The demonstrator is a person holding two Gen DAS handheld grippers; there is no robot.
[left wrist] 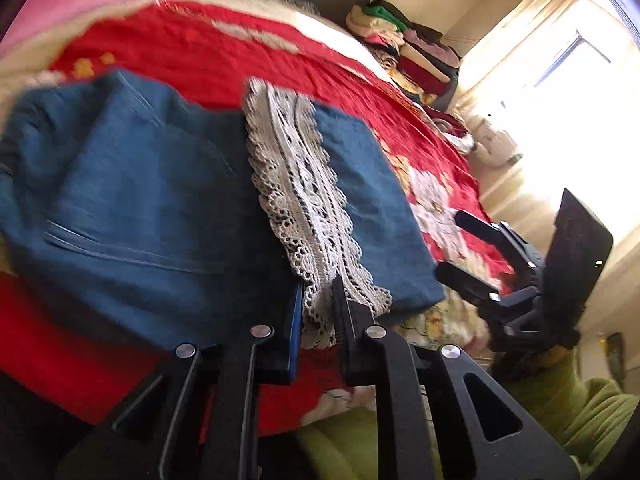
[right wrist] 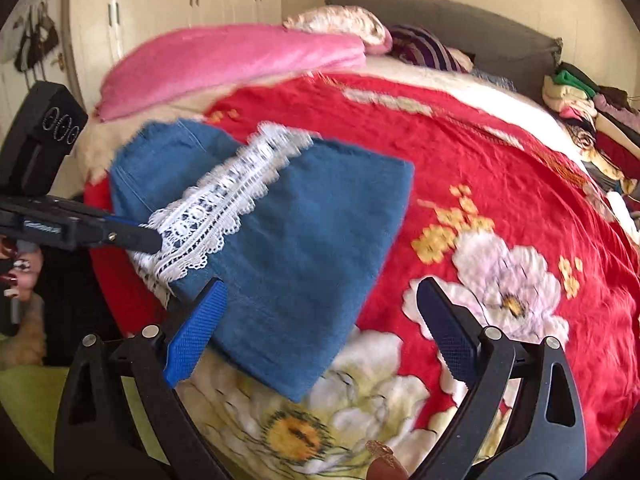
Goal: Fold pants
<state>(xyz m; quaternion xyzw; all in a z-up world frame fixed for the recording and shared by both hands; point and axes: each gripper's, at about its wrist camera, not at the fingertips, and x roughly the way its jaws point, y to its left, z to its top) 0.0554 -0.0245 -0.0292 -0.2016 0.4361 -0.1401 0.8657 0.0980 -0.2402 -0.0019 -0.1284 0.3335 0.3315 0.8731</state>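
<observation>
While a red floral bedspread (right wrist: 500, 168) covers the bed and fills most of both views, a pink blanket (right wrist: 232, 60) lies along its far side near a grey headboard (right wrist: 440, 20), with pale wardrobe doors (right wrist: 180, 4) behind and a stack of folded clothes (left wrist: 416, 48) at the edge of the bed towards the bright window (left wrist: 560, 72). On the bedspread lie the blue pants (right wrist: 304, 256), folded into a thick bundle, with a band of white lace trim (left wrist: 304, 200) running across their upper layer towards the near edge.

The left gripper (left wrist: 318, 312) is closed down to a narrow gap, and the end of the lace trim sits pinched between its two pads at the near edge of the pants; the right wrist view shows the same grip from the side, the fingers meeting the lace. The right gripper (right wrist: 320, 320) stands wide open and holds nothing: its blue-padded finger (right wrist: 196, 336) lies against the near edge of the pants, while its other finger (right wrist: 452, 332) hangs over the bedspread, clear of the denim. At the left edge of the right wrist view, part of a hand (right wrist: 20, 272) with painted nails shows beside the left gripper's body.
</observation>
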